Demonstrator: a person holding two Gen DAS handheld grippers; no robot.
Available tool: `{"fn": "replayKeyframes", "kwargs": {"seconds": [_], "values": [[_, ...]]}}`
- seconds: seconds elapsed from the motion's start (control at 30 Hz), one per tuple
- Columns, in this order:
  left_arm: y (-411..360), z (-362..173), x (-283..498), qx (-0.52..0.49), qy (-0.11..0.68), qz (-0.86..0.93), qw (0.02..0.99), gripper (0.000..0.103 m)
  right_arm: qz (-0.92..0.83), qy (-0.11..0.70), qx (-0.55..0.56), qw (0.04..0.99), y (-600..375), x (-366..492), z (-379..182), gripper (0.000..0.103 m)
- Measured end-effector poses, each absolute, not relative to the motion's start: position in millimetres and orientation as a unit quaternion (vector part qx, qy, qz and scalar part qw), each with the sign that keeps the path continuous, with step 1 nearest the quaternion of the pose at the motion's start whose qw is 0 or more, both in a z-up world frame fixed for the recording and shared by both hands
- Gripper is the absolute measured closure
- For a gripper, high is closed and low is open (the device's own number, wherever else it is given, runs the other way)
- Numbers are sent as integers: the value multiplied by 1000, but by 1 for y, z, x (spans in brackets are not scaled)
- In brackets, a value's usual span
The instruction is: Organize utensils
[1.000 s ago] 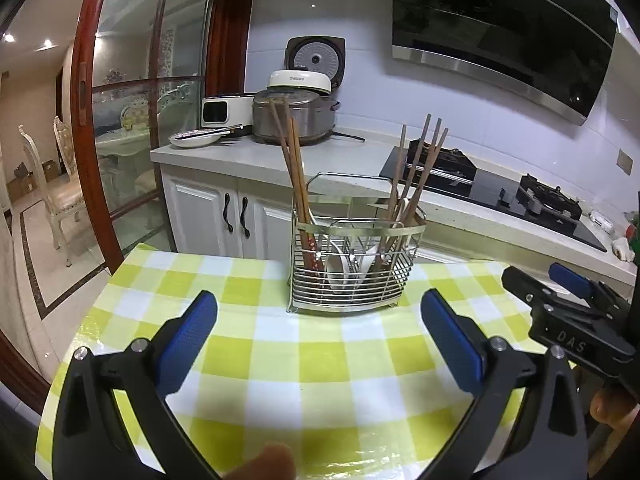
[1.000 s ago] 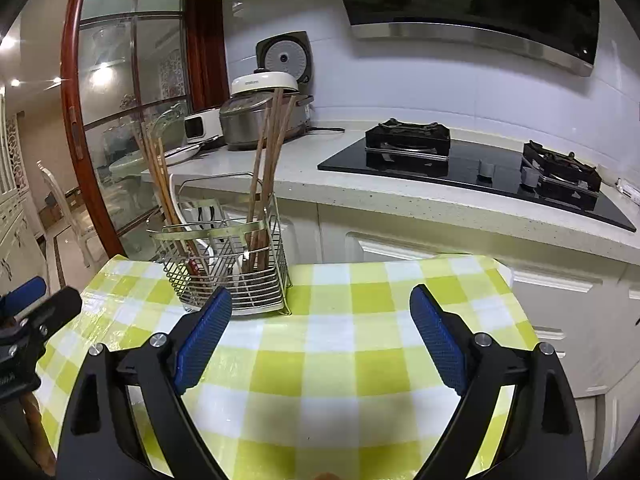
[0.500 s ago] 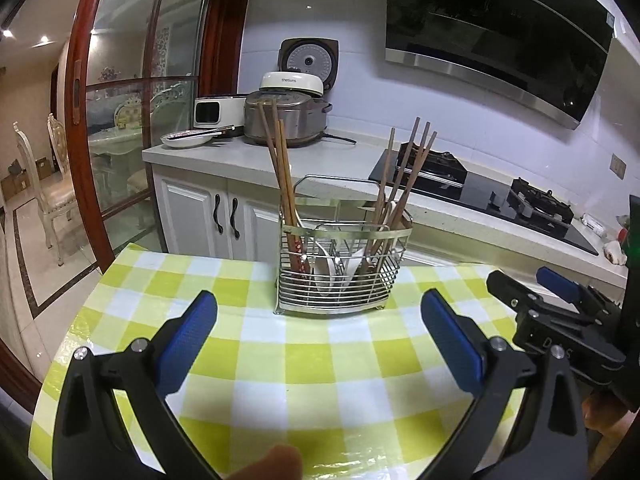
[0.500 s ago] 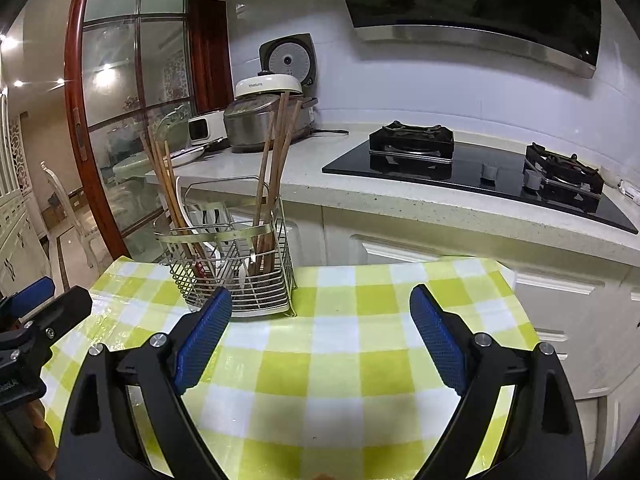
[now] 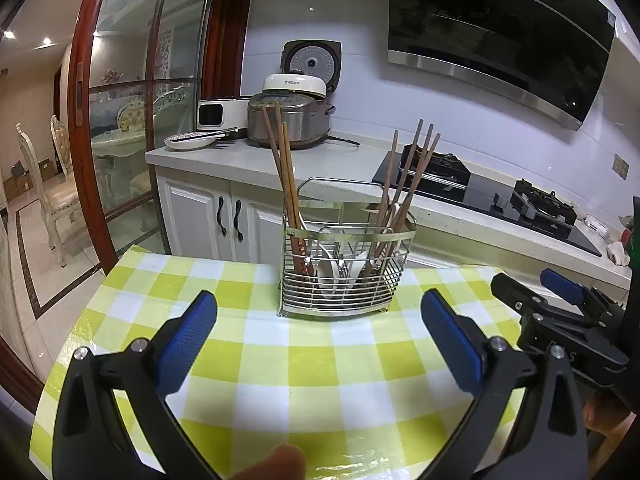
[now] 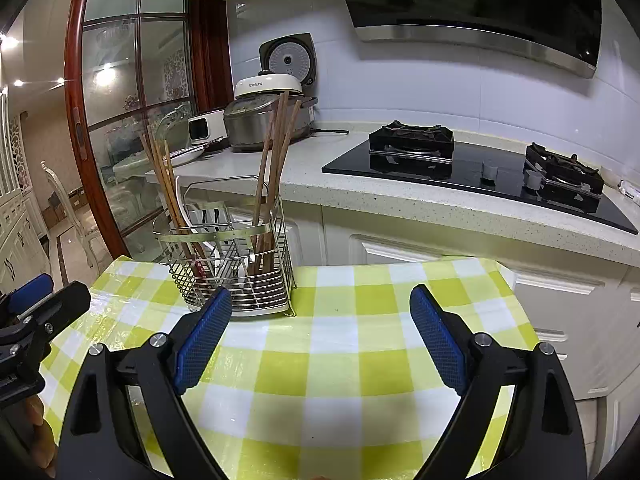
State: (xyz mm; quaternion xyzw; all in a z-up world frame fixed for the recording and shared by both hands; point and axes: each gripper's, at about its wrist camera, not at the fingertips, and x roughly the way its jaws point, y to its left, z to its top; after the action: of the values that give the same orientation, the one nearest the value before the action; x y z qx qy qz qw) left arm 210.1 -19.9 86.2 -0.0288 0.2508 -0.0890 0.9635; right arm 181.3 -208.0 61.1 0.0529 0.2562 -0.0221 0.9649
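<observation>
Left gripper (image 5: 319, 326) gapes empty just short of utensil basket (image 5: 344, 276).

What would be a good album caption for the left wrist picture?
Open left gripper faces a wire utensil caddy of chopsticks on a checked tablecloth.

One wire utensil caddy (image 5: 345, 266) stands on the checked desk (image 5: 280, 364). It holds two bunches of wooden chopsticks: three sticks at its 9 o'clock end (image 5: 285, 184) and four at its 3 o'clock end (image 5: 404, 184), seven in all. White spoons (image 5: 334, 266) lie between them, too overlapped to count. Two grippers are in view. Behind, at 12 o'clock, two rice cookers (image 5: 292, 120) and one two-burner hob (image 6: 480, 164).
</observation>
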Motion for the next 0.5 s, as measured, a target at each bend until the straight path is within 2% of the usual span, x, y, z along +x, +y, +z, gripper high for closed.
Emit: {"fn": "replayKeyframes", "kwargs": {"seconds": [0.5], "values": [[-21, 86, 212, -26, 248, -89, 964, 4, -22, 256, 53, 965, -208, 182, 61, 18]]}}
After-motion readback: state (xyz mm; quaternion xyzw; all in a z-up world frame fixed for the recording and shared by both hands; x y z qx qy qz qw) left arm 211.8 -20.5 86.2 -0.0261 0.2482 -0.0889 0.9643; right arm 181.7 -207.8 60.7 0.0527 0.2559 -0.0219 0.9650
